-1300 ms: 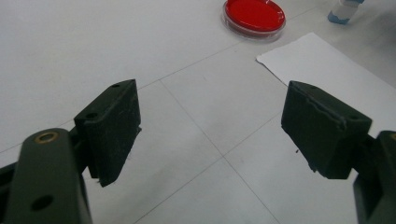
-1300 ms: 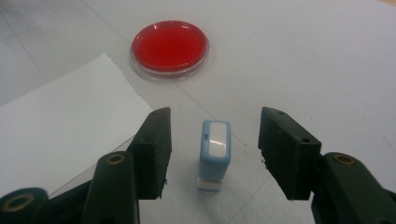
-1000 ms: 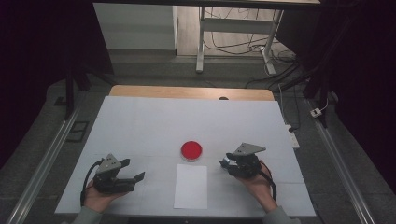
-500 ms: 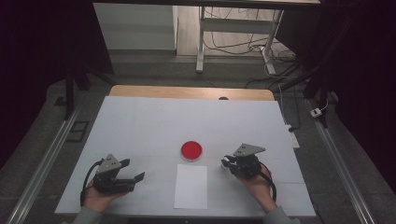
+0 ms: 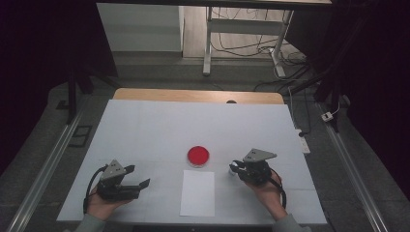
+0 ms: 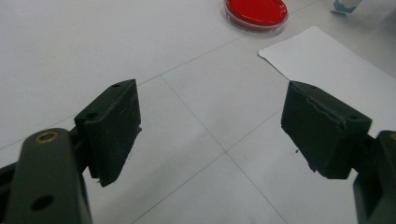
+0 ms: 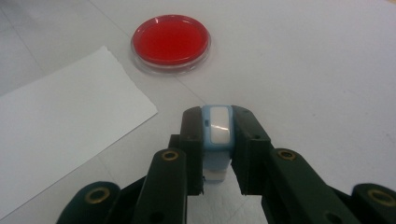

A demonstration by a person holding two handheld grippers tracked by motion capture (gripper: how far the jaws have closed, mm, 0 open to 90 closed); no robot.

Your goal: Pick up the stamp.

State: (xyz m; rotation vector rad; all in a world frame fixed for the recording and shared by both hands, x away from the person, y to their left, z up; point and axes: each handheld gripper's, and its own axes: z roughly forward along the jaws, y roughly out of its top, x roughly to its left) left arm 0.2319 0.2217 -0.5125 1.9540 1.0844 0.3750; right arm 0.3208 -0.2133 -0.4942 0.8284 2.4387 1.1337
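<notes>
The right gripper (image 7: 217, 140) had just been closing and pinched a small pale-blue and white object (image 7: 218, 128) between its pads, low over the table (image 5: 145, 130), near and right of the red dish (image 5: 198, 156). The left gripper (image 6: 210, 126) rested at the near left, jaws spread and empty, with the white paper sheet (image 5: 197, 192) lying between the two hands.

The high view is dim and a little grainy: the white table (image 5: 145, 130) catches soft light from above, while the room around it sinks into black. Both gripper views are brighter and evenly lit, with faint shadows, and the near black parts look blurred.
</notes>
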